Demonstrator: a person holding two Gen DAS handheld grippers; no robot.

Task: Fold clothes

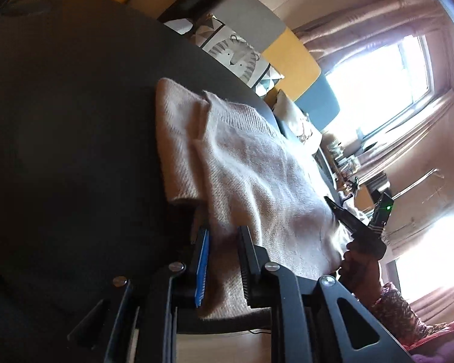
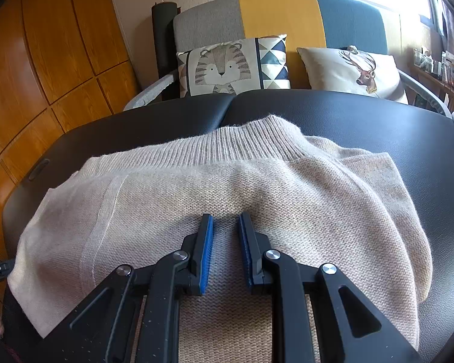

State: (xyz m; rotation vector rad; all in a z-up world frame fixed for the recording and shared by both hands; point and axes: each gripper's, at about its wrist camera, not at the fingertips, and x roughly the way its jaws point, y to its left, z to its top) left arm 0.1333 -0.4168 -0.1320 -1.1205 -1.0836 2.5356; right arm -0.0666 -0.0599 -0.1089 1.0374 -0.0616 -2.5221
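On the black padded tabletop [image 2: 378, 115] lies a beige knit sweater [image 2: 227, 187], partly folded, ribbed hem toward the sofa. The right gripper [image 2: 226, 224] hovers over its near half, jaws narrowly parted with nothing between them. The left gripper [image 1: 224, 239] sits at the sweater's side edge, jaws slightly apart with knit between them. Behind stand a tiger cushion [image 2: 224, 66] and deer cushion [image 2: 354, 72].

The beige knit sweater [image 2: 227, 187] lay partly folded and rumpled, ribbed hem at the far side, sleeve tucked over at right.
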